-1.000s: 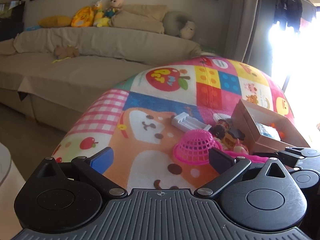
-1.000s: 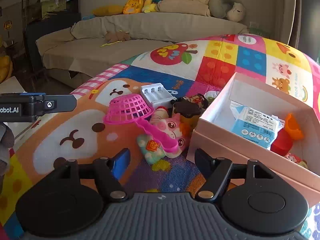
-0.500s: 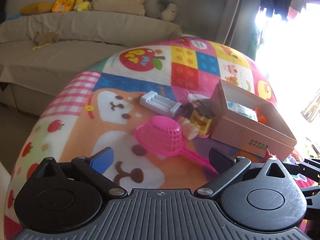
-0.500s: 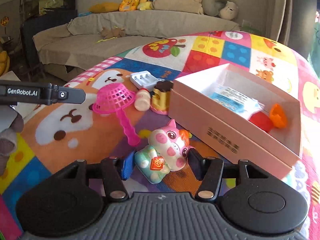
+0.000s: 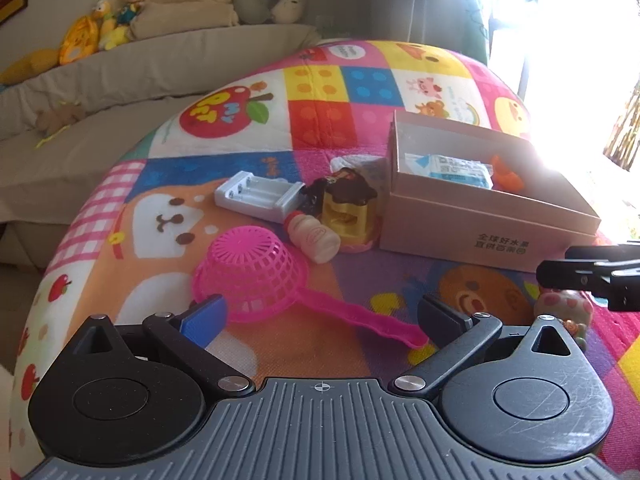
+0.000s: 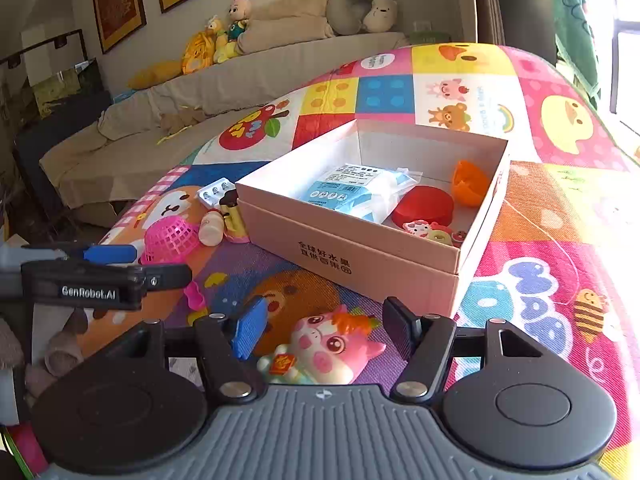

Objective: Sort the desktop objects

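Note:
A pink cardboard box (image 6: pixel 360 252) (image 5: pixel 480 216) stands open on the colourful mat and holds a blue-white packet (image 6: pixel 356 192), a red lid (image 6: pixel 424 210), an orange piece (image 6: pixel 468 182) and small figures. My right gripper (image 6: pixel 324 328) is open with a pink pig toy (image 6: pixel 328 348) between its fingers, which stand apart from it. My left gripper (image 5: pixel 320 316) is open, with the handle of a pink strainer (image 5: pixel 252 272) between its fingers. Beyond the strainer lie a small bottle (image 5: pixel 312 236), a yellow-brown toy (image 5: pixel 344 208) and a white battery charger (image 5: pixel 256 196).
The left gripper's body (image 6: pixel 100 280) shows at the left of the right wrist view. The right gripper's fingers (image 5: pixel 592 276) show at the right of the left wrist view. A beige sofa (image 5: pixel 120 80) with plush toys lies behind the mat.
Both grippers have moved right and forward over the mat. The right gripper has come around the pig toy near the box's front. The left gripper has closed in on the strainer's handle.

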Available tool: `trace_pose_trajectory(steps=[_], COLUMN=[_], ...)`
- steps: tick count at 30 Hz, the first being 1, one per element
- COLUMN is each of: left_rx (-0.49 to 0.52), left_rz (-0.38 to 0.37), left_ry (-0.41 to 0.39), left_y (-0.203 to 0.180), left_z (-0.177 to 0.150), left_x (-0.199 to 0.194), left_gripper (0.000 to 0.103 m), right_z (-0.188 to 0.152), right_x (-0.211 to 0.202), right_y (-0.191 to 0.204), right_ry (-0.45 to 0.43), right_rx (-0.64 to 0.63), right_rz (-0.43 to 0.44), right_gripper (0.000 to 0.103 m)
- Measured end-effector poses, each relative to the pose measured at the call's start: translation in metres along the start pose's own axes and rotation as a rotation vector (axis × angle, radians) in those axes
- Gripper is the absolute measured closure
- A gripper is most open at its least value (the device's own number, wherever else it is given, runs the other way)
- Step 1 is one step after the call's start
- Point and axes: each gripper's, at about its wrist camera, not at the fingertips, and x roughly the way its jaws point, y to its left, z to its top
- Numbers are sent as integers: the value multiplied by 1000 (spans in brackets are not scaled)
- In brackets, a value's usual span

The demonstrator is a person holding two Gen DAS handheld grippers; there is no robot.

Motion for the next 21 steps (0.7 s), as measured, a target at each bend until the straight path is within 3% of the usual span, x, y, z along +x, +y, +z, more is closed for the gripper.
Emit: trace_pose_trajectory(steps=[3,7,10,13,16,21], left_rx=[-32,-100,-107,-121,-93,4], left_rz=[14,29,71,122,162,152], left_ry=[20,66,65,69,76,64], left_y=[12,24,28,34,37,33], left_z=[1,3,8,16,21,22], left_x=[2,16,27,41,52,53], left_gripper=[0,0,0,0,0,0], right_z=[5,-2,-9,-20,-28,-35], right_x=[10,19,12,-5,-17,-20], right_y=[-7,-13,-21,-17,-15,-22], right_ry=[-13,-35,-16,-46,-52,-40], right_rx=[17,-40,-1,-20,-12,48], right_rz=[-50,-253,-232,-242,-235,-244], right_gripper=[38,32,26,8,3,0])
